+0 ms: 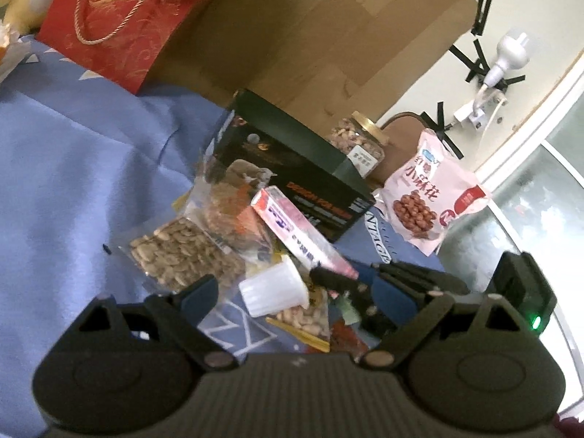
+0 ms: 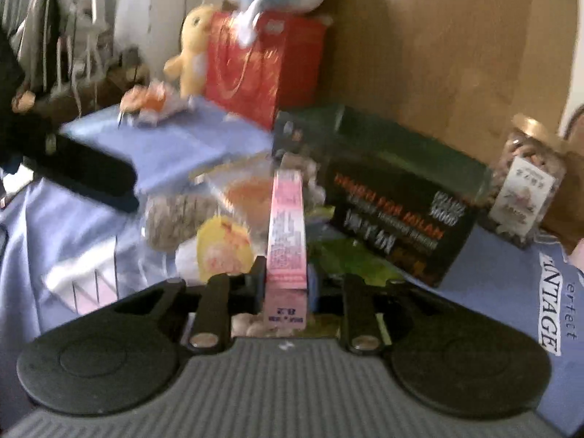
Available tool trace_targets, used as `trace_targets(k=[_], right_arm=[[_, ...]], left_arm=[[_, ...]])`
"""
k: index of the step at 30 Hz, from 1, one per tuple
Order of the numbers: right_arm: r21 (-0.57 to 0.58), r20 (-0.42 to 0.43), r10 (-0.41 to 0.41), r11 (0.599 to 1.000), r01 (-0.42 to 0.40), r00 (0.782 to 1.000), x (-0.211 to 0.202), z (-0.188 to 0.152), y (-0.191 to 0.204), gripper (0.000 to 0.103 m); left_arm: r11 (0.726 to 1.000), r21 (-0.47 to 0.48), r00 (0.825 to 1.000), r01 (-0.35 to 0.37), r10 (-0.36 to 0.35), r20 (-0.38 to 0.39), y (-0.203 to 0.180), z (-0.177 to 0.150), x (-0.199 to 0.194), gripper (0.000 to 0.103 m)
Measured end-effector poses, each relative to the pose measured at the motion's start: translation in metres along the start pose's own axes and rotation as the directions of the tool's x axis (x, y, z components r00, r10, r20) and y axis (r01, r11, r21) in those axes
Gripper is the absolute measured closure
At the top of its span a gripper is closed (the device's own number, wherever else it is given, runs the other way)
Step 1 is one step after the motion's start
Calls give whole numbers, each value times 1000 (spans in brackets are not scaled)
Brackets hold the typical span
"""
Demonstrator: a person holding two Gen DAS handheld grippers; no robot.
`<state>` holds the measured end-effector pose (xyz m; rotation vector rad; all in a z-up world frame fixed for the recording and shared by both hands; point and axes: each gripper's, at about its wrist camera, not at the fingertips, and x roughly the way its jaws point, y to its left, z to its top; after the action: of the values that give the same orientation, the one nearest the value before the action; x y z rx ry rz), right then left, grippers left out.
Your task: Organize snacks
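A pile of snacks lies on a blue cloth (image 1: 80,168). My right gripper (image 2: 286,284) is shut on a long pink snack box (image 2: 286,226), also seen in the left wrist view (image 1: 303,230) with the right gripper (image 1: 350,284) at its near end. My left gripper (image 1: 292,292) is open and empty above a white jelly cup (image 1: 273,288) and a bag of peanuts (image 1: 306,319). A clear bag of seeds (image 1: 182,252) lies to the left. A black box (image 1: 292,168) stands behind the pile, also in the right wrist view (image 2: 387,200).
A nut jar (image 1: 359,142) and a pink snack bag (image 1: 427,197) sit at the back right. A red gift bag (image 1: 116,22) stands at the back left against a wooden board (image 1: 328,36). A yellow plush toy (image 2: 191,51) stands beside the red bag.
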<state>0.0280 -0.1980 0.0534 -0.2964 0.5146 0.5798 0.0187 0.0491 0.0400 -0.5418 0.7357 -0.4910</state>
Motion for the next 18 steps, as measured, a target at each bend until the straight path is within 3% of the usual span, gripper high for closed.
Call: trace_targets(k=[3, 7, 10, 11, 14, 18], right_arm=[[236, 42, 52, 970, -60, 998, -12, 9, -24, 78], [511, 127, 175, 832, -216, 976, -26, 5, -51, 78], [601, 176, 274, 731, -323, 946, -30, -3, -52, 78], [609, 185, 288, 717, -339, 940, -31, -6, -49, 78], [583, 188, 281, 739, -337, 941, -38, -7, -34, 78], [504, 193, 258, 801, -321, 947, -46, -9, -18, 78]], left_arm=[[1000, -5, 1000, 10, -10, 7, -2, 0, -3, 8], [996, -54, 997, 73, -72, 20, 0, 4, -5, 5], [988, -89, 992, 122, -122, 13, -1, 6, -2, 5], [985, -100, 990, 142, -142, 9, -2, 7, -1, 5], [972, -124, 980, 198, -201, -10, -6, 6, 5, 3], [971, -127, 978, 200, -207, -39, -11, 0, 15, 3]])
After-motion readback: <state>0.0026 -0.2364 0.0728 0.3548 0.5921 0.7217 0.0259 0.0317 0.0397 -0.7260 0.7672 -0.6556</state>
